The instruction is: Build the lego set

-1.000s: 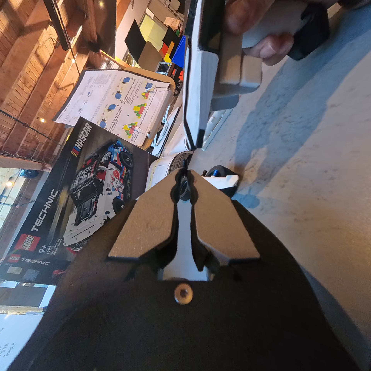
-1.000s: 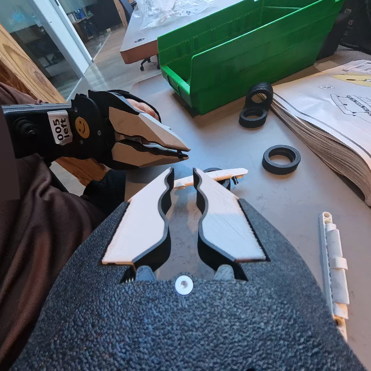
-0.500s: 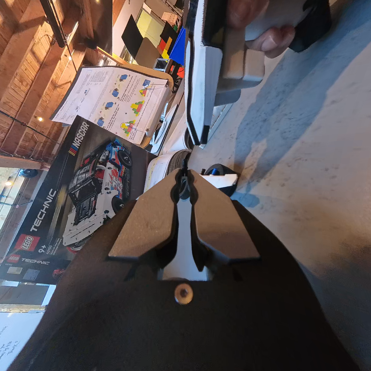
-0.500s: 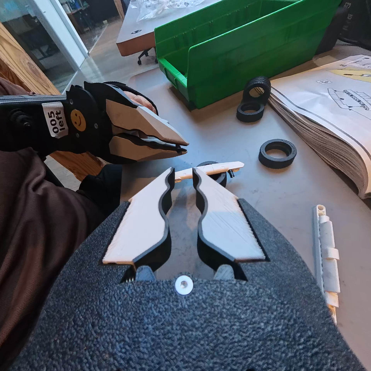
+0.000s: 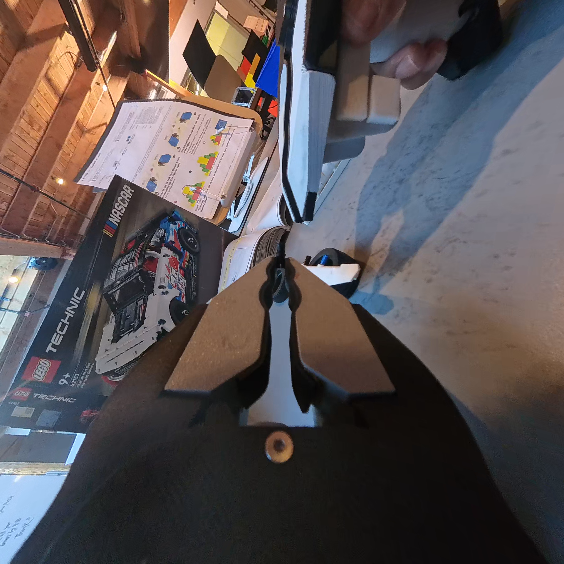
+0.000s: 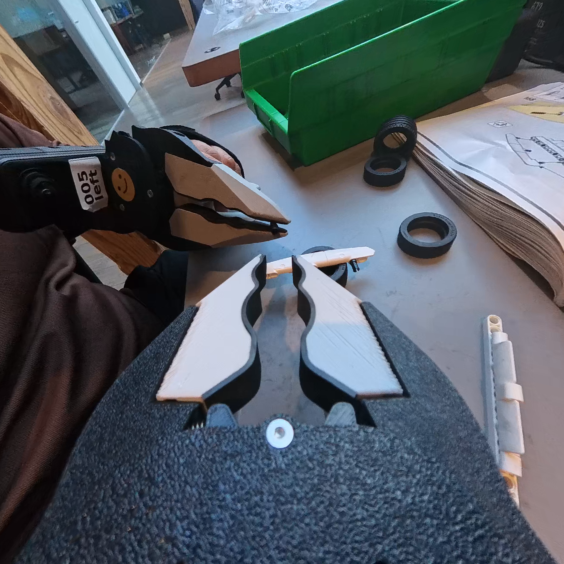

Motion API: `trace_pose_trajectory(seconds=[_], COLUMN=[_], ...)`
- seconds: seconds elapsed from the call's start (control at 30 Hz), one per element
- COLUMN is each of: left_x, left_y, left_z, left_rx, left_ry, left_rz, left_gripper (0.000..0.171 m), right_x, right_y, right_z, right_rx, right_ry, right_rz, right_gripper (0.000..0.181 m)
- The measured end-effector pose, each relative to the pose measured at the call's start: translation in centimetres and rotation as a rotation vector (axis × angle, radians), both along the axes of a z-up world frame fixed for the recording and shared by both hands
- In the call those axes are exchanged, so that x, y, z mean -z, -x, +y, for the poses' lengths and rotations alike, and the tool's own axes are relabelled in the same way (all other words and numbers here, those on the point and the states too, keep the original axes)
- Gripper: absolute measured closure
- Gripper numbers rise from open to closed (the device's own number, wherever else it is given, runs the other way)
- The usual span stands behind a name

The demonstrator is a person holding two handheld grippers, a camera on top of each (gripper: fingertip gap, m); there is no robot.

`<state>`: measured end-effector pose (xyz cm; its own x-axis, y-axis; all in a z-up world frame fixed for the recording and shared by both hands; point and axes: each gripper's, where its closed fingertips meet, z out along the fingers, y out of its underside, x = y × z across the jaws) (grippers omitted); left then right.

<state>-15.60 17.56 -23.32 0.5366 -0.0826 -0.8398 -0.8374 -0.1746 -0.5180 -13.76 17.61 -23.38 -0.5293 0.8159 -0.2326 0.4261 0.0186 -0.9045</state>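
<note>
Two Grippers Over the Lego Parts

Right then, the left gripper (image 6: 279, 229) was in the middle left of the right wrist view, lying on its side. Its fingers were pressed nearly together on a tiny black pin (image 6: 275, 228) at the tips. In the left wrist view the same pin (image 5: 280, 251) stuck out past the tips of the left gripper (image 5: 280, 268).

The right gripper (image 6: 277, 262) was at the bottom middle of its own view. Its white fingers (image 6: 332, 332) stood a little apart with nothing between them. It hung over the grey table (image 6: 396, 305), and its tips were just in front of a long white lego piece (image 6: 332, 258). That piece rested on a black tire (image 6: 338, 273), and a small black pin (image 6: 354, 265) stuck out under its right end.

Another black tire (image 6: 427, 235) lay flat to the right of it. Two more tires (image 6: 386, 169) sat near a green bin (image 6: 351, 100) in the upper middle. One of them stood on edge and the other lay flat. An open instruction book (image 6: 503, 171) was at the upper right. A long white beam assembly (image 6: 503, 393) lay at the lower right.

In the left wrist view, the lego box (image 5: 100, 305) with a race car picture stood on the left. A printed sheet (image 5: 171, 152) leaned above it. The right gripper (image 5: 300, 131) was at the top, held by a hand (image 5: 396, 39).
</note>
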Motion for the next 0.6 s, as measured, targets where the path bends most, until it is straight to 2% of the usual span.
trace_pose_trajectory(seconds=[0.37, 0.47, 0.6], left_x=[0.2, 0.1, 2.2], left_y=[0.3, 1.6, 4.9], left_z=[0.1, 0.2, -0.2], left_rx=[-0.014, -0.058, -0.153], left_ry=[0.009, 0.022, 0.158], left_rz=[-0.01, -0.093, -0.219], left_gripper=[0.17, 0.17, 0.17], right_x=[0.0, -0.1, 0.4], right_y=[0.0, 0.1, 0.7], right_z=[0.2, 0.6, 3.4], right_rx=[0.004, 0.02, 0.153], right_ry=[0.006, 0.004, -0.05], right_rz=[0.003, 0.007, -0.005], right_gripper=[0.165, 0.165, 0.165])
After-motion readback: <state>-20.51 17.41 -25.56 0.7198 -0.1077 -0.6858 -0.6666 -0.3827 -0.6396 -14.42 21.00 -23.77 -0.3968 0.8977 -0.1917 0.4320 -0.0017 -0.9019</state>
